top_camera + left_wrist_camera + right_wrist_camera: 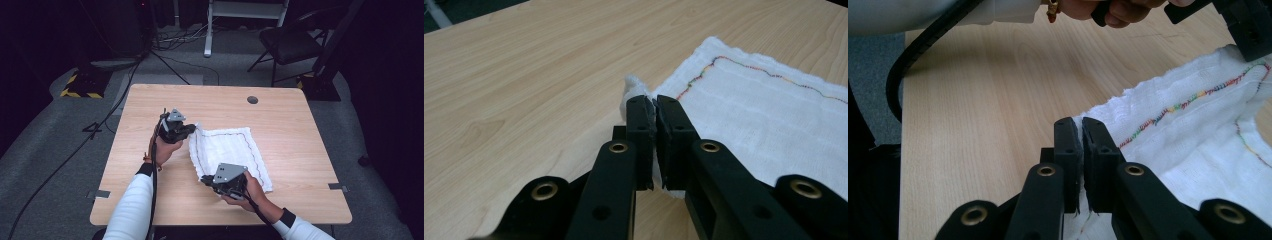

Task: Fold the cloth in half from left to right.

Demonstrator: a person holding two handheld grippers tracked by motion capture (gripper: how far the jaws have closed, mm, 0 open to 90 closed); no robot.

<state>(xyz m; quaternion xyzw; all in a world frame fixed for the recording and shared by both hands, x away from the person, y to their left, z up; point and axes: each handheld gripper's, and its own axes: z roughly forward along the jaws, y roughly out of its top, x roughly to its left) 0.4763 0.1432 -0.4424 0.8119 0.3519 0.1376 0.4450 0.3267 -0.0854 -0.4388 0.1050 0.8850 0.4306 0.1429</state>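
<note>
Between my two tongs lies the white woven cloth with a rainbow-stitched border (227, 152), spread mostly flat on the pale wood-grain table (285, 117), and I hold it at two corners. My left gripper (192, 129) has its black jaws pressed together on the far-left corner of the cloth, where a small tuft of white fabric bunches up just past the tips in the left gripper view. My right gripper (205, 179) is likewise clamped on the near-left corner, the cloth's edge caught thinly between its jaws in the right gripper view, with the stitched line running away to the right of them. Beyond my left gripper, near the table's far edge, sits a small round grey grommet (252, 99). Past the table the room is dark: grey carpet (45, 150), black cables (107, 117) trailing across it, a black folding chair (290, 42) and a white metal frame (245, 10).
</note>
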